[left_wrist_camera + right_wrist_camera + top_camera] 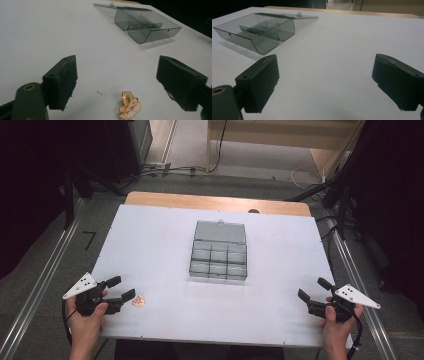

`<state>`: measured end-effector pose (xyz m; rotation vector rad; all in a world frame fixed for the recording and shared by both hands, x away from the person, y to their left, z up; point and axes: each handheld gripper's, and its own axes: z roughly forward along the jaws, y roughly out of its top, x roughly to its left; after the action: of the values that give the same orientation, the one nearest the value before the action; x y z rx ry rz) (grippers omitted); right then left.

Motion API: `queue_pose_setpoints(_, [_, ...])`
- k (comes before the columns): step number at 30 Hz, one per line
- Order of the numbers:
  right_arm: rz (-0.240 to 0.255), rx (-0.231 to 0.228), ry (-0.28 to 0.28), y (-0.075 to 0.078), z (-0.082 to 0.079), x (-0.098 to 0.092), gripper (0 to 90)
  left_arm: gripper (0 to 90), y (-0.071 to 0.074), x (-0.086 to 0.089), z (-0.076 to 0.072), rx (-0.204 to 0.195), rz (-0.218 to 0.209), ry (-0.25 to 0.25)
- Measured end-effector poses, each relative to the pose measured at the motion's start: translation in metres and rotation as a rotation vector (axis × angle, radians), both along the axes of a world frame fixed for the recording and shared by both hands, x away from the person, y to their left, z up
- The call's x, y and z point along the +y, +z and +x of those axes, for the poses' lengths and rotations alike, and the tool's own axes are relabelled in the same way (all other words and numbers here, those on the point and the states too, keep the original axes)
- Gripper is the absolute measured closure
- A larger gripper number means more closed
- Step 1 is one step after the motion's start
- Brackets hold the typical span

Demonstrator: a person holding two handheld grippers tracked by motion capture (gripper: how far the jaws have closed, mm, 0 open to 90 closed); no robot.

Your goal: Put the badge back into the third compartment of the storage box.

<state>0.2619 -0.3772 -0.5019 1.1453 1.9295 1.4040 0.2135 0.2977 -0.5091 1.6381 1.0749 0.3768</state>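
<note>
A small gold and pink trinket (138, 301) (129, 106) lies on the white table near its front left corner. My left gripper (121, 288) (117, 83) rests just left of it, jaws wide open, the trinket on the table between and slightly ahead of them, untouched. A smoky clear compartment box (218, 251) (145, 25) (258, 31) stands open at the table's middle, its lid laid back. My right gripper (313, 289) (324, 82) sits open near the front right corner, nothing between its jaws.
The white table top (160, 245) ends in a wooden strip (215, 201) at the far edge. Metal rails and cables run along the floor on both sides. A person's hands (85, 320) hold both grippers at the near edge.
</note>
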Motion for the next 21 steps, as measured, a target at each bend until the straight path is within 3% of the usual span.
queue_pose_setpoints(1, [0.001,0.0,0.001,0.0,0.0,0.0,5.9,23.4,0.002,0.0,0.0,0.005,0.002,0.002])
queue_pose_setpoints(7, [-0.016,0.003,0.005,-0.001,0.001,0.003,5.9,36.3,0.01,-0.002,-0.002,0.043,0.027,0.023])
queue_pose_setpoints(8, [-0.02,0.006,0.006,-0.001,0.001,0.003,5.9,42.7,0.012,-0.002,-0.002,0.049,0.035,0.028])
queue_pose_setpoints(16, [-0.034,0.002,0.01,-0.001,0.002,0.004,5.9,53.2,0.018,-0.005,-0.002,0.106,0.08,0.006])
queue_pose_setpoints(21, [-0.041,0.006,0.012,-0.001,0.002,0.006,5.9,58.4,0.019,-0.008,-0.001,0.132,0.125,-0.038])
